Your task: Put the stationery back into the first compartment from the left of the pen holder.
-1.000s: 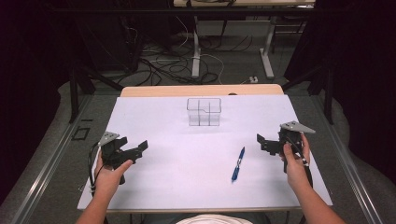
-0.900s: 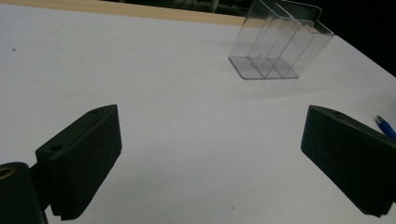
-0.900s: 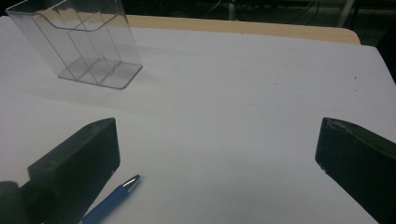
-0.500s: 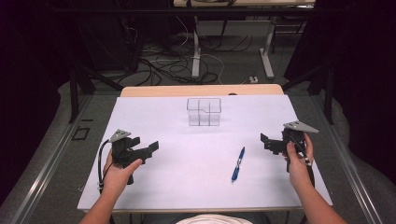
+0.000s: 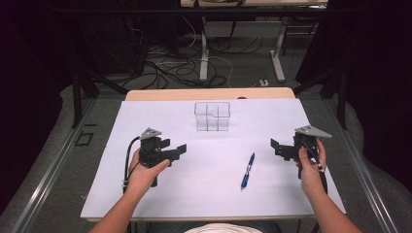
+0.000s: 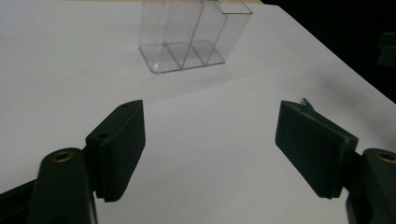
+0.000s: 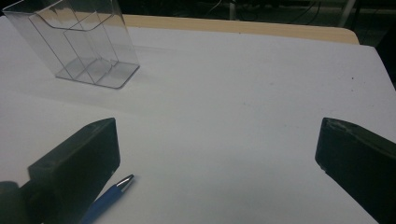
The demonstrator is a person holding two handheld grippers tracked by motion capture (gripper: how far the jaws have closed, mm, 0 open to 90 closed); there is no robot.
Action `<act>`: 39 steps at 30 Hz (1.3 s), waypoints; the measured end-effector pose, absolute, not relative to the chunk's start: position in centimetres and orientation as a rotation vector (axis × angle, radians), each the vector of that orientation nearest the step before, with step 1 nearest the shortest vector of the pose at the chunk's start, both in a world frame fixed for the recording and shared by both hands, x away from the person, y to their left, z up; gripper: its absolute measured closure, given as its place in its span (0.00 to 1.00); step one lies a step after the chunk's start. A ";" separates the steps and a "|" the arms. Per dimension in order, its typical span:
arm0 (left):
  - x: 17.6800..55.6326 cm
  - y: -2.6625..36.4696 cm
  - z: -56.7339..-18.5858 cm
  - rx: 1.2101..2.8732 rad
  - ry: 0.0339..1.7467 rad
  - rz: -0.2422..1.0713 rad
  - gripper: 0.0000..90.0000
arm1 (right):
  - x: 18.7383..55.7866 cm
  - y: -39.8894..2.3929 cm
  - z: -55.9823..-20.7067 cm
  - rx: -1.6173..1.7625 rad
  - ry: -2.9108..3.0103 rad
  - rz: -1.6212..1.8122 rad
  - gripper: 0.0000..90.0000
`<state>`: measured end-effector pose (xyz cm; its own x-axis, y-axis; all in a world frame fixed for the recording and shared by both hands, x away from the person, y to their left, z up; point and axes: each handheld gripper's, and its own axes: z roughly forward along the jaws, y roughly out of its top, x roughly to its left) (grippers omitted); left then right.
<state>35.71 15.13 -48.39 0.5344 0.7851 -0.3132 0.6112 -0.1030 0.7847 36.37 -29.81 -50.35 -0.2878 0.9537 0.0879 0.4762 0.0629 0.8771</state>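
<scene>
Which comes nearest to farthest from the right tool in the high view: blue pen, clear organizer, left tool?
1. Blue pen: lying on the white sheet just to the left of the right tool.
2. Clear organizer: farther up the sheet, near its middle.
3. Left tool: across the sheet, on its left side.

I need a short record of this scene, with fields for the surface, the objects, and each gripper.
surface: white sheet covering a wooden table
pen: blue pen lying flat on the sheet, nearer the right gripper, untouched
holder: clear plastic organiser with compartments, upright at the far middle, nothing seen inside
left gripper: left gripper held above the sheet, jaws apart and just been closing, nothing between them
right gripper: right gripper held above the sheet, jaws wide apart, nothing between them
</scene>
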 end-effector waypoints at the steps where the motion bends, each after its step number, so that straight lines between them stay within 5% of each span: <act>1: 35.8 14.6 -48.2 1.807 1.155 0.217 0.30 | 36.4 -29.9 -50.3 1.419 1.824 1.166 0.00; 21: 38.6 5.4 -46.0 1.963 1.056 0.078 0.44 | 36.3 -29.8 -50.3 1.420 1.824 1.191 0.00; 39: 40.4 0.9 -45.6 1.965 1.225 -0.103 0.55 | 36.5 -30.0 -50.5 1.413 1.819 1.192 0.00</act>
<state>40.42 0.87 -45.60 0.5276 0.7199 -0.4510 0.7848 -0.2100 0.5830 36.48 -30.02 -50.45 -0.3033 0.9478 0.0988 0.4691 0.0583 0.8812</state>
